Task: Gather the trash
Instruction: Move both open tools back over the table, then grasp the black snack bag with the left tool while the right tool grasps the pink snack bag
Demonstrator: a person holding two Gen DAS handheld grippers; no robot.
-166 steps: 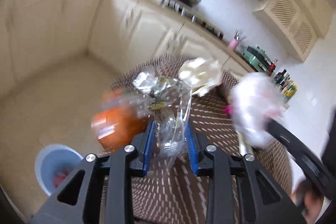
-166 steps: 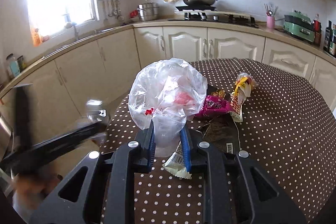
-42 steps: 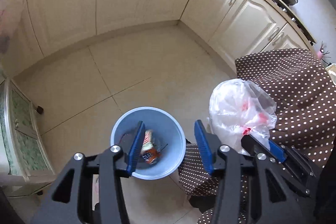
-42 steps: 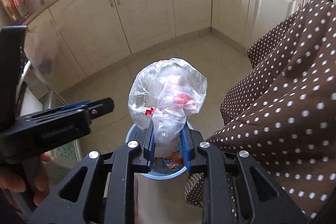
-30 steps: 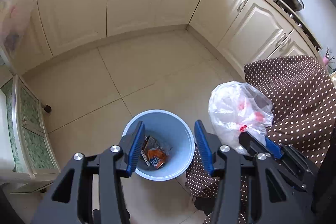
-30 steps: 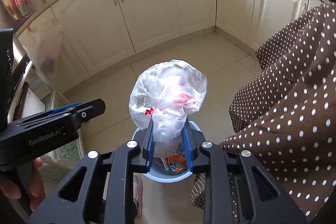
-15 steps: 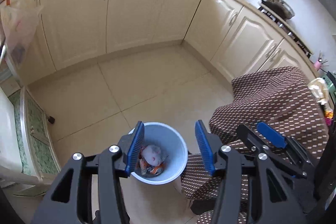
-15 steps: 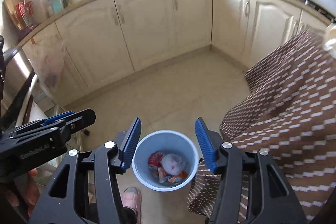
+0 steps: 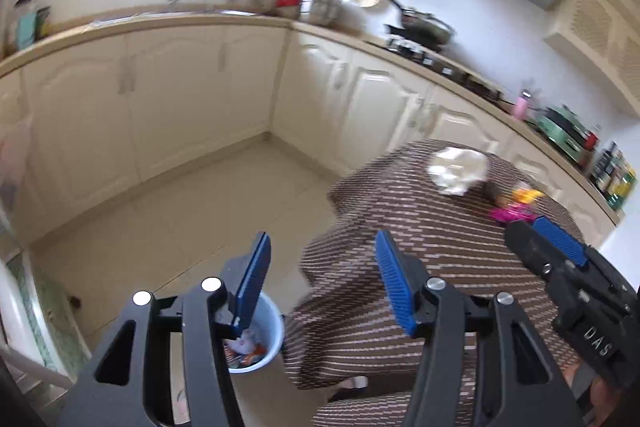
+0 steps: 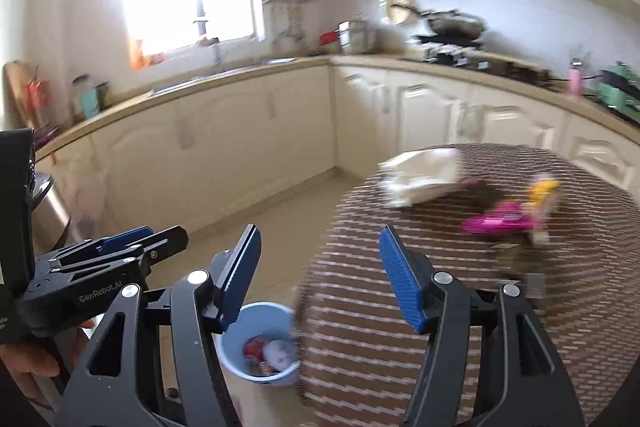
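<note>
Both tongs stand open and hold nothing: the left tongs (image 9: 322,277) and the right tongs (image 10: 320,271) have just been widening, their blue pads well apart with only floor and cloth showing between them. Beyond them, the round desk (image 10: 420,307) under its brown dotted cloth fills the right of both views, blurred. On the tiled floor just beside its hanging cloth sits the pale blue bin (image 10: 240,359), with a crumpled plastic bag (image 10: 278,354) and coloured wrappers inside. Still on the desk lie a white crumpled wrapper (image 10: 420,177), a pink packet (image 10: 498,223) and, touching it, a yellow wrapper (image 10: 542,191).
</note>
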